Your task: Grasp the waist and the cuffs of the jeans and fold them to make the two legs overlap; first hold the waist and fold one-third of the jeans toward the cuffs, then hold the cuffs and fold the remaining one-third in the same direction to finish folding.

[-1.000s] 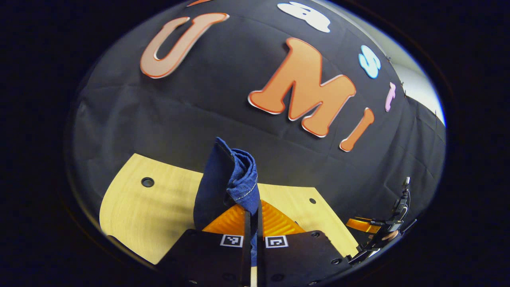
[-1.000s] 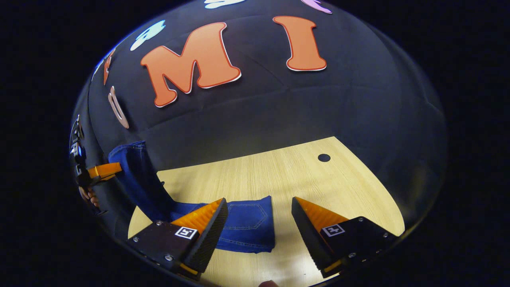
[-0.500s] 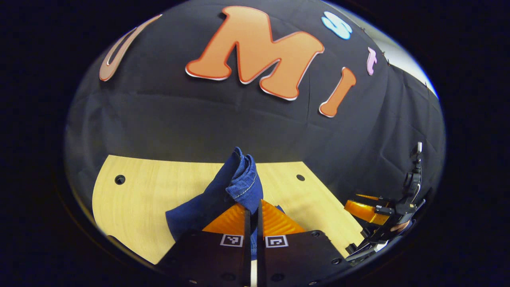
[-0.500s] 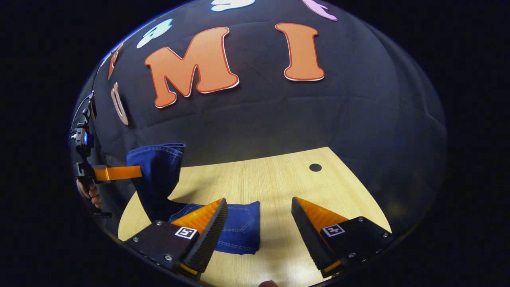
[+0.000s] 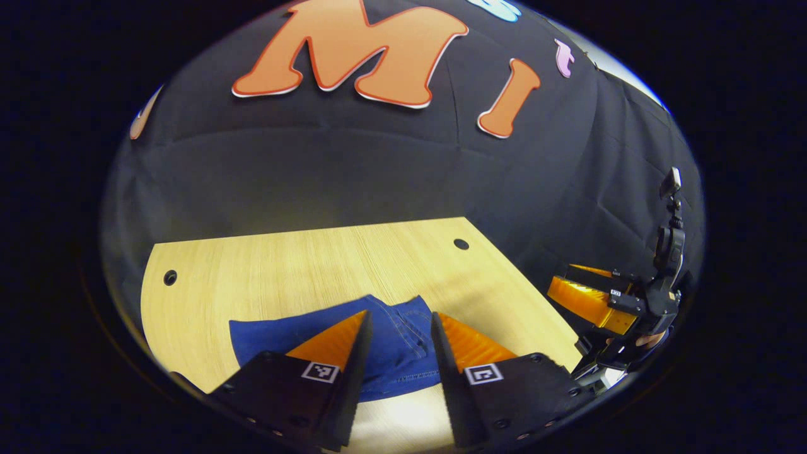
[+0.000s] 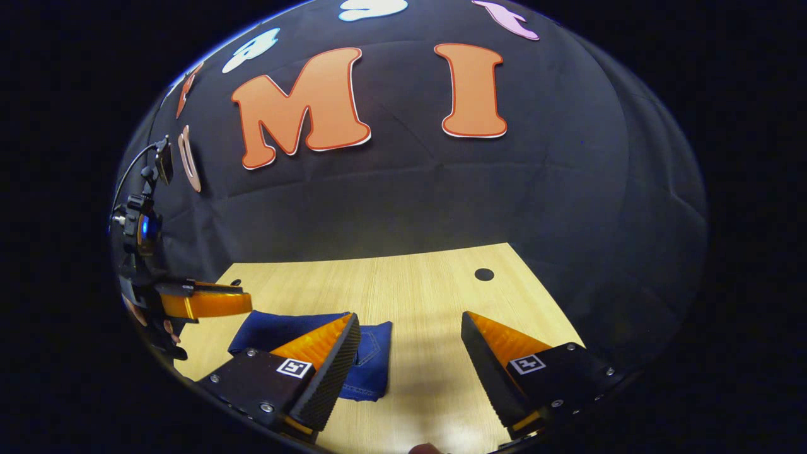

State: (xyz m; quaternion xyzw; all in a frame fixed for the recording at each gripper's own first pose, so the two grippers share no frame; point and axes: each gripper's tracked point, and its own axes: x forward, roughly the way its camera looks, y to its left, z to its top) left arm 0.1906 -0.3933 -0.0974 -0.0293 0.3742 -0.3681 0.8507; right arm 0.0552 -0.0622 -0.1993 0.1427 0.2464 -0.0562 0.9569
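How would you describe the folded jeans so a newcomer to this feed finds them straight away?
Start at the light wooden table in front of the black cloth wall. Near its front edge lies a flat, dark blue denim bundle, the jeans, seen between the open left tongs. It is the one soft blue item on the wood, marked by pale seam stitching, unlike the table's small round holes.

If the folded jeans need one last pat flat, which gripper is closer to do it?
Probably the left gripper: open, directly over the folded jeans. The right gripper, also open, sits beside them over bare table.

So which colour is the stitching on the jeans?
Light thread on the dark blue jeans; best in the left gripper view.
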